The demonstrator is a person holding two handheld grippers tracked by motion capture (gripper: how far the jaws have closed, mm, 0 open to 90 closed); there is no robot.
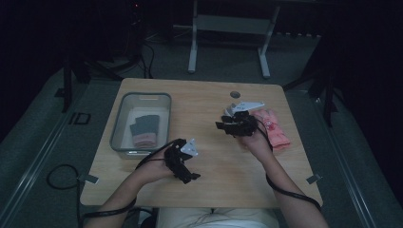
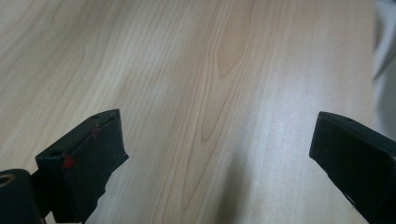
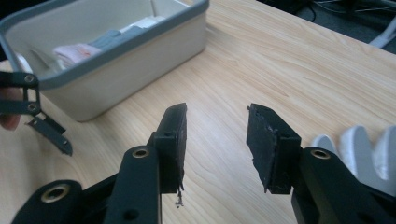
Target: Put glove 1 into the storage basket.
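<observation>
Room beyond light wooden worktop (image 1: pixel 223 166) dark, detail lost. Folded pink cloth item (image 1: pixel 273 127) near worktop's right edge, partly hidden behind right claw (image 1: pixel 223 124); long axis runs near-to-far. Grey-rimmed pale plastic bin (image 1: pixel 119 124) at left holds folded grey-and-pink cloth (image 1: pixel 143 131). Left claw (image 1: pixel 190 178) wide open, empty, over bare wood. Right claw part open, empty, pointing toward bin.
</observation>
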